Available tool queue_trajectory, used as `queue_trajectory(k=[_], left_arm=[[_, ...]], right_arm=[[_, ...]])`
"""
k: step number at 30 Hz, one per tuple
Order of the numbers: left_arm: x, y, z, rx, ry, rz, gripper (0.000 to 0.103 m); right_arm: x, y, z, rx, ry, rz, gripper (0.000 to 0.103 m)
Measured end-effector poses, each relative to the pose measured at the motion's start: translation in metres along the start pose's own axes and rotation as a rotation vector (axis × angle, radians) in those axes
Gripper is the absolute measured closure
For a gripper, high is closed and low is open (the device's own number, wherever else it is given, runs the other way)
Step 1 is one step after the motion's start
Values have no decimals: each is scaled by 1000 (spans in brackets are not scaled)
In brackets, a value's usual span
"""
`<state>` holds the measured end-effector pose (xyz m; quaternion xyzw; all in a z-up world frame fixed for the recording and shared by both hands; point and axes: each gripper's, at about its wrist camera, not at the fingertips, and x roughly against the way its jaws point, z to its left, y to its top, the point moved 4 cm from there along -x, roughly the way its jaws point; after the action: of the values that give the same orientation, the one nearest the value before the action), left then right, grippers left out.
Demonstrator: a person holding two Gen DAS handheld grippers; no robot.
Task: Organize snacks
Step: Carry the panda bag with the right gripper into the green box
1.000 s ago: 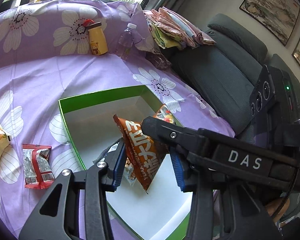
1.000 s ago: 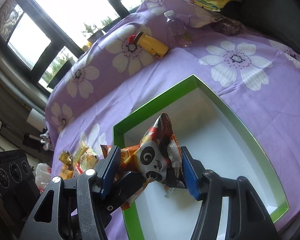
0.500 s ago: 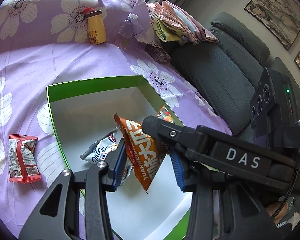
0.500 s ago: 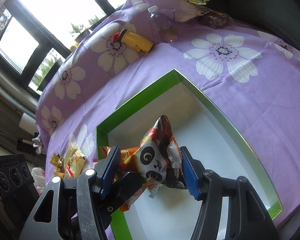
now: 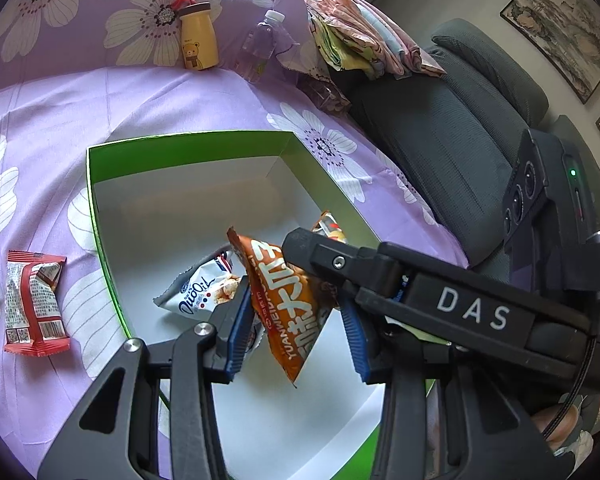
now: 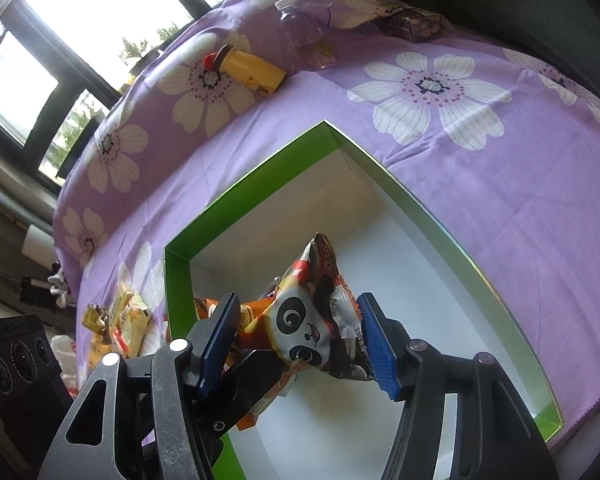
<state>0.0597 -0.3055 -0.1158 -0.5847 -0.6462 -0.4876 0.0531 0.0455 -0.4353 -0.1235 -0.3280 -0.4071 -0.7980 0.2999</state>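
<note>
A green-rimmed box [image 5: 180,146] with a white inside lies on the purple flowered cover; it also shows in the right wrist view [image 6: 420,208]. My left gripper [image 5: 296,320] is shut on an orange snack packet [image 5: 284,300] and holds it over the box. My right gripper [image 6: 300,340] is shut on a panda snack packet [image 6: 304,328], also over the box. The right gripper crosses in front of the left one. A white and blue packet [image 5: 200,292] lies in the box under the left fingers.
A red packet [image 5: 32,300] lies on the cover left of the box. Yellow packets [image 6: 116,320] lie further left. A yellow bottle [image 5: 198,36] and a clear bottle [image 5: 260,44] stand at the back. Folded cloths [image 5: 360,40] and a grey sofa [image 5: 460,128] are right.
Both grippers have moved further over the box with their packets still held. The white and blue packet in the box has come into view under the left gripper.
</note>
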Motion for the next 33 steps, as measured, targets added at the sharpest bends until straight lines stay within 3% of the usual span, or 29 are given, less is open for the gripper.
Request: queue_trajectory(k=[33], left_arm=[[-10, -5, 8, 15, 94, 27, 60]], right_arm=[[-22, -2, -1, 2, -22, 56, 41]])
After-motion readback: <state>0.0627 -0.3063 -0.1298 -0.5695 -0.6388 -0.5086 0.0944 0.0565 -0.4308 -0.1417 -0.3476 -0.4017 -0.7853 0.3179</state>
